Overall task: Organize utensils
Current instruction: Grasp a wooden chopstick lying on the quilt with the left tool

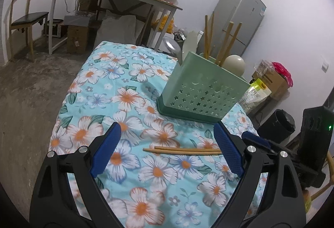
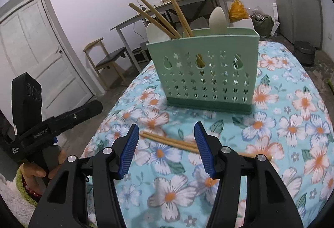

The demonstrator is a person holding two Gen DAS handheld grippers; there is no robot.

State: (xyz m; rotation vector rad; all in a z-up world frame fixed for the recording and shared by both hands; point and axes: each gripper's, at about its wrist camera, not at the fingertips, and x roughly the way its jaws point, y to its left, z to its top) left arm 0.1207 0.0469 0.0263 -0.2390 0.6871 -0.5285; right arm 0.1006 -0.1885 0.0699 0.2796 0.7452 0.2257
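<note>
So the last two chopsticks (image 2: pixel 169 141) lie flat on the flowery table (image 2: pixel 292 123) just before the green holder (image 2: pixel 204 73), right tongs (image 2: pixel 166 148) spread around them for pickup I'd guess, left tongs (image 1: pixel 167 144) wide apart, empty.

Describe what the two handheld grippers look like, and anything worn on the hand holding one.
Both grippers are black plastic with silver screw heads and blue ribbed pads. The left gripper carries a black body with white lettering; the right gripper shows a green light on its side. The person's hand wears a dark red bead bracelet and a fuzzy green cuff.
</note>
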